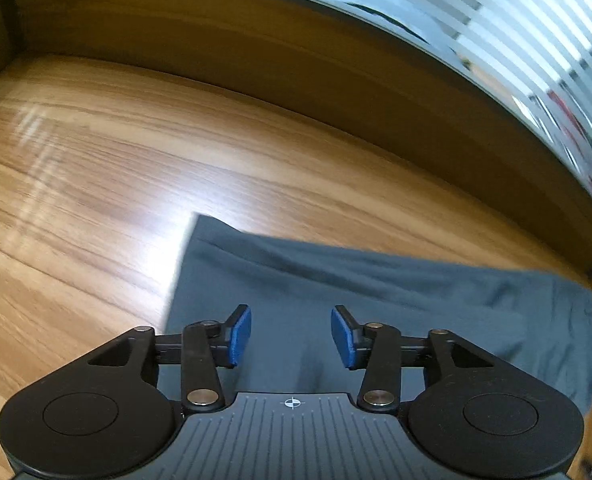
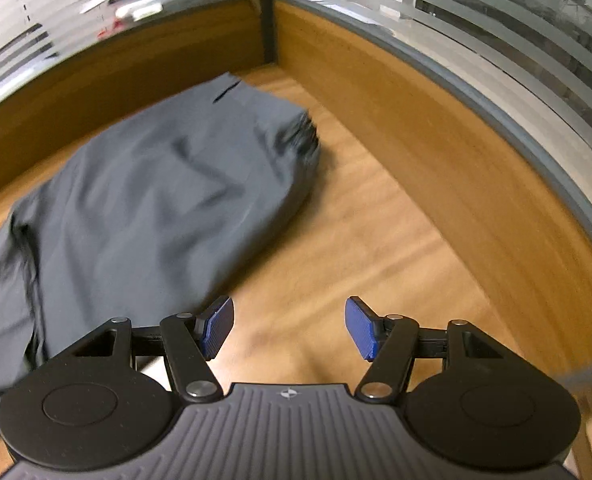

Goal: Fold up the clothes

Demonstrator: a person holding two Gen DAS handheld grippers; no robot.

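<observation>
The grey garment [image 2: 155, 184] lies folded over on the wooden desk [image 2: 356, 240], near the partition corner, so at least one fold looks done. The left gripper [image 1: 291, 336] hangs over it, jaws apart and empty; the right gripper [image 2: 288, 327], also apart and empty, is beside its edge over bare desk; further folds may remain

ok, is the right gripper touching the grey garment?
Apart. In the right wrist view the right gripper hangs with open jaws over bare wooden tabletop; the grey garment lies off to its left.
</observation>
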